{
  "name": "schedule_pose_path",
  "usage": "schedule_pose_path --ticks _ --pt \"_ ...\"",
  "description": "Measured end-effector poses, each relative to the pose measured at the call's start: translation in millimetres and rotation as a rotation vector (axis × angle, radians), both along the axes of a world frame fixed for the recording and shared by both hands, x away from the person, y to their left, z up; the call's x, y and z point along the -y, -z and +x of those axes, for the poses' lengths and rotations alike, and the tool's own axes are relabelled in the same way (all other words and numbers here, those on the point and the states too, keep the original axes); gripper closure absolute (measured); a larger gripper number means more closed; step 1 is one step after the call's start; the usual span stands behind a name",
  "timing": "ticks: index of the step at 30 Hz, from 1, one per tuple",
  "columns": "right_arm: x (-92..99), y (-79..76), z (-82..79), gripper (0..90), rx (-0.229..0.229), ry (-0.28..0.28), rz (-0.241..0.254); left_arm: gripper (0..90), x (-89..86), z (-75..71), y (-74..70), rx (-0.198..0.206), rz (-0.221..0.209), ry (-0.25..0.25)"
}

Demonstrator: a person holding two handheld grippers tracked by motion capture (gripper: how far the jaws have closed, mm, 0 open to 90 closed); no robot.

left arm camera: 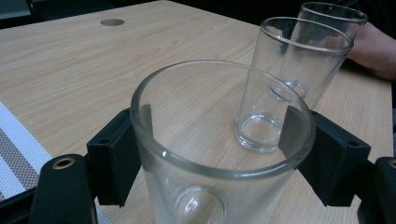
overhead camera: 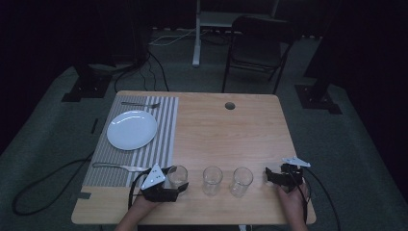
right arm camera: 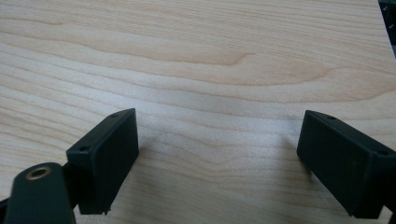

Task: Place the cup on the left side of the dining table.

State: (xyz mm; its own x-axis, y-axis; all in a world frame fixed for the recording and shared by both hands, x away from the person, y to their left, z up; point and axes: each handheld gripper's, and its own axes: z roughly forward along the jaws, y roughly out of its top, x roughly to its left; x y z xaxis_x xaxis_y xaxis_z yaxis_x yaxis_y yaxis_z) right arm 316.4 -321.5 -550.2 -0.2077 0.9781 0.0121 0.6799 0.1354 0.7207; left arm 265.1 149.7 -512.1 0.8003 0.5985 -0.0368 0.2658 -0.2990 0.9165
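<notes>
Clear drinking glass (overhead camera: 177, 175), the leftmost of three in a row, stood upright on the pale wooden table (overhead camera: 226, 130) near the lower edge of the high view, left of centre. Left gripper (overhead camera: 179, 182), black with a grey three-cornered plate on top, sat at the lower left of that view with a jaw on each side of this glass. In the left gripper view the same glass (left arm camera: 219, 154) took up the lower centre, and the two black pads lay flat against its wall on the left and right: clamped on the glass. No gap was visible between pad and glass on either side.

Second clear glass (overhead camera: 212, 180) stood just right of the held one, apart from it; third clear glass (overhead camera: 241, 181) stood further right again. In the left gripper view both appeared in the upper right, one behind the other (left arm camera: 299, 70) (left arm camera: 332, 17).

Right gripper (overhead camera: 270, 176) rested at the lower right of the high view, right of the third glass and not touching it. In the right gripper view its jaws stood wide apart over bare wood (right arm camera: 219, 149), nothing between them.

Grey-and-white striped placemat (overhead camera: 159, 139) lay on the left part of the table, bearing a round white plate (overhead camera: 132, 130), a metal fork (overhead camera: 139, 104) above it and a second metal utensil (overhead camera: 118, 167) below it.
</notes>
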Motion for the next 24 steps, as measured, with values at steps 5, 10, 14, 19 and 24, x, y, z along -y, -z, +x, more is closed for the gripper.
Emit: schedule_pose_path --ticks 5,10,14,19,24 --pt "0.0 0.0 0.0 12.3 0.0 0.0 0.0 27.8 1.3 0.7 -0.5 0.005 0.001 -0.012" --pt "0.0 0.0 0.0 12.3 0.0 0.0 0.0 28.6 4.2 -2.7 -3.7 0.02 0.027 -0.033" --pt "0.0 0.0 0.0 12.3 0.0 0.0 0.0 28.7 4.4 -2.7 -5.8 0.013 0.042 -0.028" --pt "0.0 0.0 0.0 12.3 0.0 0.0 0.0 29.0 4.4 -3.0 -7.1 0.013 0.054 -0.021" --pt "0.0 0.0 0.0 12.3 0.0 0.0 0.0 29.1 4.8 -3.2 -8.1 0.004 0.054 -0.02"
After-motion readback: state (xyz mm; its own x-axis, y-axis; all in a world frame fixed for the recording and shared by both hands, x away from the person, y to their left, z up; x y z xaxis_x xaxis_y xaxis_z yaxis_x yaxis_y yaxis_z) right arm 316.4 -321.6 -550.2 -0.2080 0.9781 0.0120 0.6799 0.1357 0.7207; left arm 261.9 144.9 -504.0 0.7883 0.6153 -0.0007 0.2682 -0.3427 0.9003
